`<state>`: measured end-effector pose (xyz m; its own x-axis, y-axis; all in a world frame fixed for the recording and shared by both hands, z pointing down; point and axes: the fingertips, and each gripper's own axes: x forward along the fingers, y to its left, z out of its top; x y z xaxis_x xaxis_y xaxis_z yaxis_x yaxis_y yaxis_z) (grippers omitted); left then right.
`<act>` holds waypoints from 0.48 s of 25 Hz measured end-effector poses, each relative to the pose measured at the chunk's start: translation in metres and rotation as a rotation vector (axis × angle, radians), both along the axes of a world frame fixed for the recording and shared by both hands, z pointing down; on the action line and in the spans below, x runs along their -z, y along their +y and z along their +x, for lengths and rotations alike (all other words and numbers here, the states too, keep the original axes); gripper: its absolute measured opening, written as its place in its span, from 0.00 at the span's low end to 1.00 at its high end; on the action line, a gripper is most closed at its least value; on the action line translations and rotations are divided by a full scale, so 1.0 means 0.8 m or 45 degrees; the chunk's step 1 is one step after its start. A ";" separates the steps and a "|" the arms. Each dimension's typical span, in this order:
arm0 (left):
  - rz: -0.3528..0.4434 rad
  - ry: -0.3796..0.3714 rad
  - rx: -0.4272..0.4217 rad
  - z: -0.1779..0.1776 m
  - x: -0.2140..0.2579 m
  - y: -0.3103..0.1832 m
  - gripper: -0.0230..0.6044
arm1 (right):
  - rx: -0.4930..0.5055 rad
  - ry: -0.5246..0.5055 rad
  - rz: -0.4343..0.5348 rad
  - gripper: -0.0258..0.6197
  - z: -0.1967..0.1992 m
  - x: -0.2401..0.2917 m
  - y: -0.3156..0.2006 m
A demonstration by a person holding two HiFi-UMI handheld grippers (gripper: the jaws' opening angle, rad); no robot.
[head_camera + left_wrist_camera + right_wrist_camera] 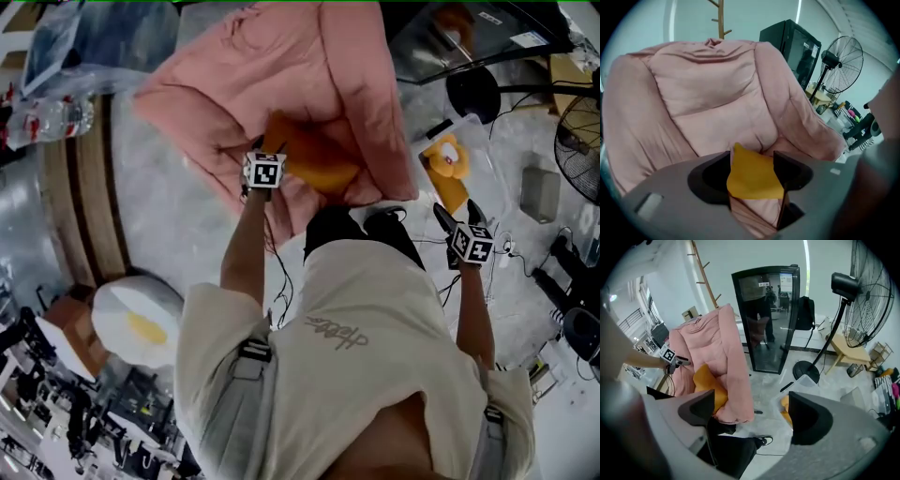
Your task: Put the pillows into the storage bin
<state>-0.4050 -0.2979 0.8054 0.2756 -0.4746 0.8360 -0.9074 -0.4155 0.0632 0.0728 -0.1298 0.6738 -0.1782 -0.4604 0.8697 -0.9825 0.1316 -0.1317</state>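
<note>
Left hand-held gripper has its jaws spread wide around a corner of the yellow pillow, which lies on the pink chair. Right hand-held gripper, jaws wide apart and empty, hangs beside the chair.

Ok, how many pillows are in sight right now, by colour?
Orange pillow on the pink lounger: 1
Orange plush pillow in the clear bin: 1
White egg pillow, yellow centre: 1
Total: 3

Grey floor, standing fan, black cabinet
</note>
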 end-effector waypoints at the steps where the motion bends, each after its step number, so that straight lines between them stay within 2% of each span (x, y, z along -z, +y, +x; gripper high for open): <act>1: -0.028 0.009 0.008 -0.005 -0.017 -0.003 0.53 | 0.007 0.010 -0.020 0.80 -0.003 -0.001 0.002; 6: -0.270 0.063 0.066 -0.008 -0.119 0.006 0.55 | 0.054 0.074 -0.162 0.80 -0.003 -0.012 0.021; 12: -0.390 0.023 0.010 -0.008 -0.183 -0.001 0.60 | 0.140 0.105 -0.270 0.80 -0.020 -0.017 0.038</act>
